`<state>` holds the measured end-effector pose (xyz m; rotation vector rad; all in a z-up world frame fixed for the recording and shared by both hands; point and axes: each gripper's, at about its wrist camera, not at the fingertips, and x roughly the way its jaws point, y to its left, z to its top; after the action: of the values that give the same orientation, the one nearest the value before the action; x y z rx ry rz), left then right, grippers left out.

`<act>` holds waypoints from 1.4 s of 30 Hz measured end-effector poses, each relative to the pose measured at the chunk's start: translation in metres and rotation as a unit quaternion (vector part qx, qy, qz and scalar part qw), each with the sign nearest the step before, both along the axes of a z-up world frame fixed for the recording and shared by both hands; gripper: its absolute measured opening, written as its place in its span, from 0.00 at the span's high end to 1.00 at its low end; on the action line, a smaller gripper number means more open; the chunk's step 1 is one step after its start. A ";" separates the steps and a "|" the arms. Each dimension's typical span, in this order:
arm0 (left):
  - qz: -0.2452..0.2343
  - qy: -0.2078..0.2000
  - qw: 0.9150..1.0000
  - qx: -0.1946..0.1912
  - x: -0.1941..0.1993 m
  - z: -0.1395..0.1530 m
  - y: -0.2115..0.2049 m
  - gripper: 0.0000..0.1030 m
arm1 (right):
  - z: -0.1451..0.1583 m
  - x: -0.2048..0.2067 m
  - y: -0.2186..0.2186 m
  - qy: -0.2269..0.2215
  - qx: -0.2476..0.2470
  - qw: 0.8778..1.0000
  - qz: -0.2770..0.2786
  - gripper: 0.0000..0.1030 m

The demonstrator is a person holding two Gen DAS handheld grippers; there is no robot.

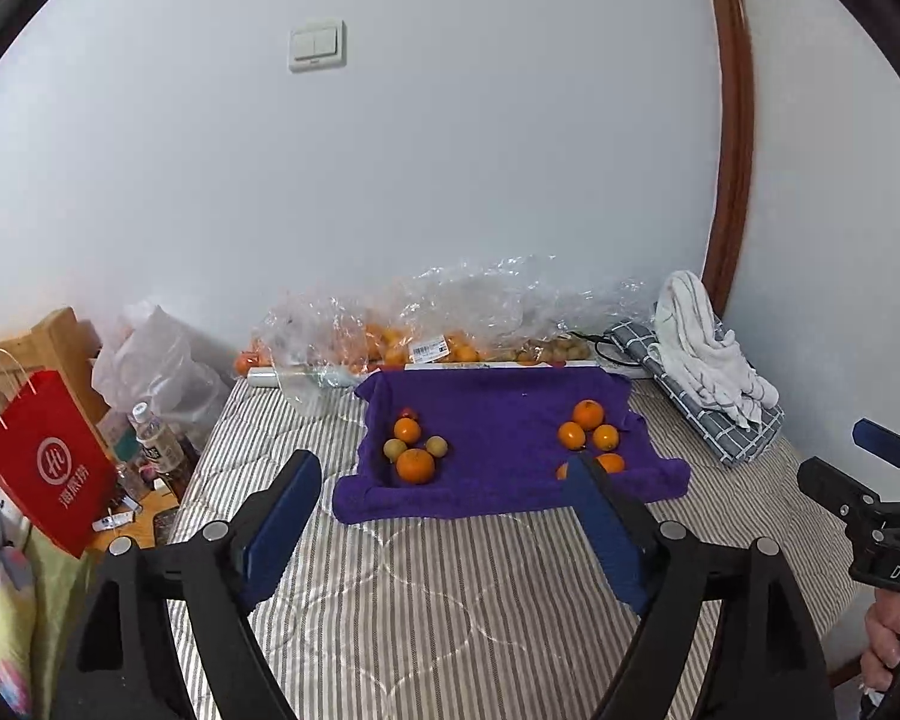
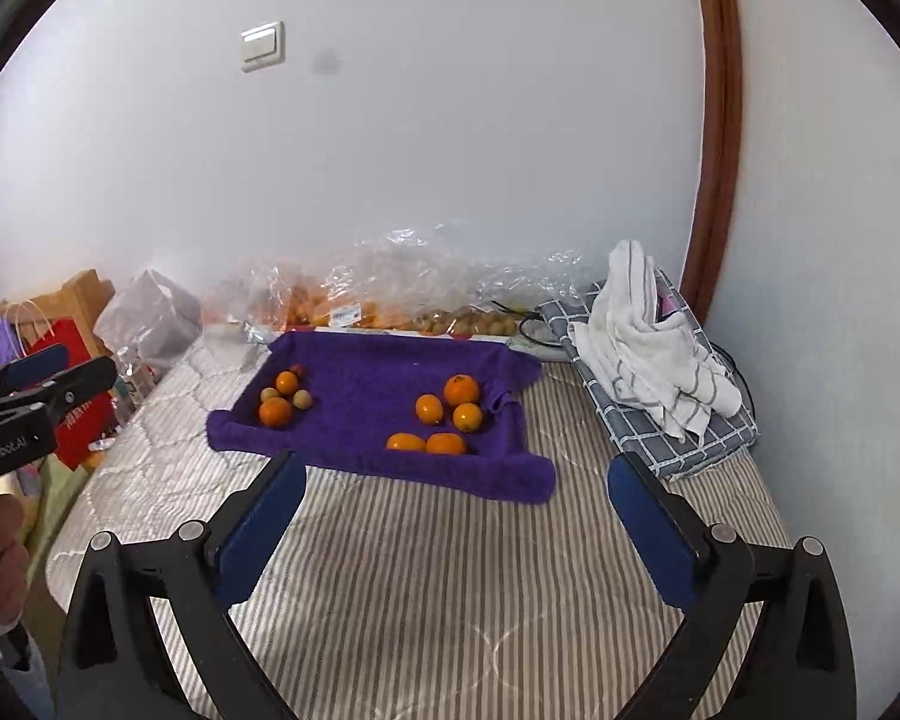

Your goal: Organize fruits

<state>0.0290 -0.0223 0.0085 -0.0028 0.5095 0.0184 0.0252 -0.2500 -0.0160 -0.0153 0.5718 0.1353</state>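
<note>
Held both grippers, left [image 1: 444,483] and right [image 2: 456,480], spread wide and empty above the striped mattress [image 2: 450,570], short of the purple towel [image 2: 366,384], where fruits sat in two clusters — mixed on the left [image 2: 279,399], oranges on the right [image 2: 444,414] — sorting either underway or wrapped up

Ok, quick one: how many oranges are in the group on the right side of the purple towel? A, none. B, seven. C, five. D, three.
C: the right wrist view shows five oranges grouped on the right side of the purple towel, three at the back and two in front.
</note>
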 end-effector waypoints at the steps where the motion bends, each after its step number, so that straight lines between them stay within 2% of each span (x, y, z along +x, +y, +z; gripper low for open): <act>1: 0.001 0.000 1.000 0.000 -0.003 0.002 -0.002 0.19 | 0.002 -0.003 -0.001 -0.002 -0.001 1.000 0.000 0.03; 9: 0.000 -0.005 1.000 0.004 -0.014 0.009 -0.010 0.18 | 0.012 -0.019 -0.005 -0.012 -0.002 1.000 -0.011 0.03; 16: 0.004 -0.001 1.000 -0.005 -0.014 0.007 -0.008 0.18 | 0.010 -0.019 -0.008 -0.009 -0.001 1.000 -0.013 0.03; 23: 0.010 -0.002 1.000 0.007 -0.016 0.005 -0.010 0.18 | 0.009 -0.021 -0.007 -0.008 -0.005 1.000 -0.016 0.03; 42: 0.006 -0.001 1.000 0.007 -0.016 0.006 -0.009 0.17 | 0.009 -0.021 -0.006 -0.005 -0.003 1.000 -0.021 0.03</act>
<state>0.0131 -0.0314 0.0150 0.0077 0.5068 0.0327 0.0046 -0.2563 -0.0071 -0.0091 0.5619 0.0919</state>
